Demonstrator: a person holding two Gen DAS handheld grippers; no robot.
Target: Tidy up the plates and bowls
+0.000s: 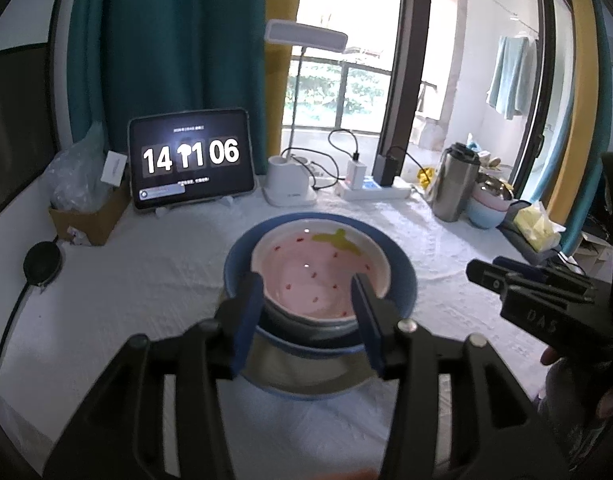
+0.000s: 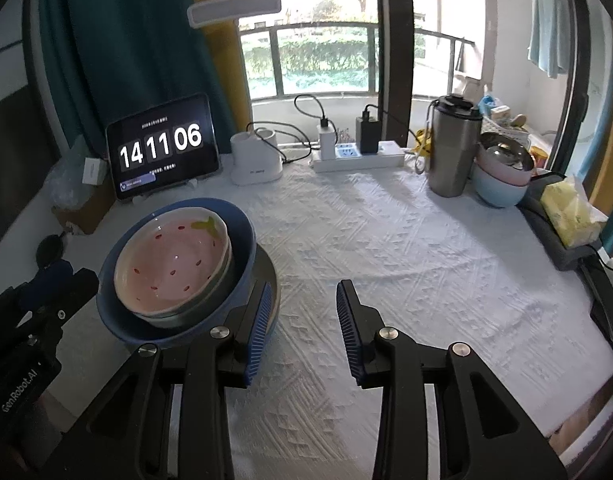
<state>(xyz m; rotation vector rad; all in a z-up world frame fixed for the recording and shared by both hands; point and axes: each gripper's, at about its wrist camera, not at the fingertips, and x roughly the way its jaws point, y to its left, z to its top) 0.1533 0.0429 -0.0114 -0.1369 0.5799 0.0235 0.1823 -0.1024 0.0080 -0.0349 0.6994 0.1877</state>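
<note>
A pink strawberry-pattern bowl (image 1: 318,268) sits nested in a blue bowl (image 1: 402,276), which rests on a steel plate (image 1: 290,372) on the white tablecloth. My left gripper (image 1: 306,304) is open, its fingers straddling the near rim of the stack. In the right wrist view the same pink bowl (image 2: 170,260), blue bowl (image 2: 242,236) and steel plate (image 2: 272,276) stand at the left. My right gripper (image 2: 302,328) is open and empty over the cloth, its left finger beside the stack. The left gripper also shows in the right wrist view (image 2: 54,284), and the right one in the left wrist view (image 1: 518,280).
At the back stand a tablet clock (image 2: 162,148), a lamp base (image 2: 256,158), a power strip (image 2: 358,156) and a steel tumbler (image 2: 452,148). Stacked pastel bowls (image 2: 502,176) with a steel bowl on top sit at the right, by a tissue box (image 2: 570,212).
</note>
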